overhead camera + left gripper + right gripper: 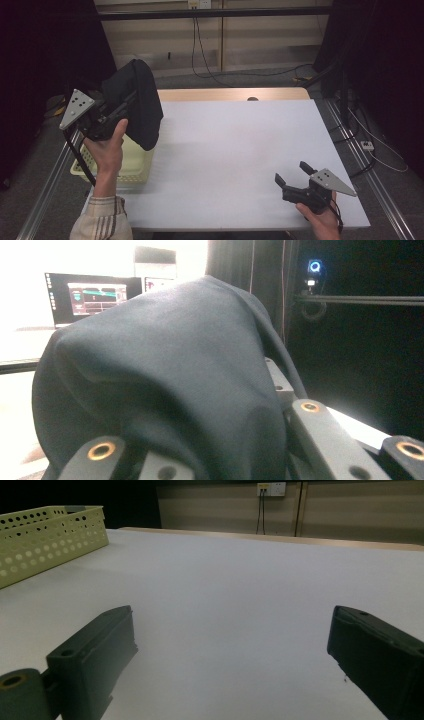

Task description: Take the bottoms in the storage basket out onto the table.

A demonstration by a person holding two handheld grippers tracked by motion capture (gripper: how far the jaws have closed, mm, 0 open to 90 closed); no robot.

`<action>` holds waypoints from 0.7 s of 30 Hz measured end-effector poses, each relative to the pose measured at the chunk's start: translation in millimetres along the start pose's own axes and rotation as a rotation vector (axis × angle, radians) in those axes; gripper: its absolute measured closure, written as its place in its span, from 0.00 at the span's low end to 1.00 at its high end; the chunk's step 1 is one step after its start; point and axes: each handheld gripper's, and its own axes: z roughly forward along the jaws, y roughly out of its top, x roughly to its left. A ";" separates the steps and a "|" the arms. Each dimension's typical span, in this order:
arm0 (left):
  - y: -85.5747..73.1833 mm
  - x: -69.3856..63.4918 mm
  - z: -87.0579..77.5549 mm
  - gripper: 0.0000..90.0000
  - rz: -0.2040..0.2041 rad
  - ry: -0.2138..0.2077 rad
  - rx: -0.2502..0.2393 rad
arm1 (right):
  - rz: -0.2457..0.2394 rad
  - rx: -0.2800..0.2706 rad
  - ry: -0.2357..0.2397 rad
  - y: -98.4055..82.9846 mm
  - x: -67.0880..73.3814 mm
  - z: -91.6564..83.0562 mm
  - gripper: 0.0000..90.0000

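Observation:
A black cloth [140, 102] hangs raised over the table's left edge, draped across my left gripper [125, 107], which is shut on it. In the left gripper view the black cloth [165, 375] covers the jaws of the left gripper [200, 460] and hides their tips. Below the cloth stands a pale yellow perforated basket [134, 165]. My right gripper [291, 171] rests low near the table's front right corner, open, with nothing between its jaws. In its own view the right gripper [232, 630] points across the bare white surface toward the basket [50, 540].
The white table top [240, 145] has a wooden strip along its far edge. Metal rails run along both sides of the table. Cables lie on the floor at the back and right. A monitor [92, 297] stands behind the cloth.

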 end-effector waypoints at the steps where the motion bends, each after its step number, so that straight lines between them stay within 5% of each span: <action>1: 0.1 -1.0 0.9 0.83 -0.008 -0.005 -0.001 | 0.000 0.000 0.000 0.0 0.0 0.0 0.05; 21: 4.2 -17.2 6.5 0.83 0.005 -0.076 0.016 | 0.007 -0.003 0.004 0.3 0.2 -0.5 0.05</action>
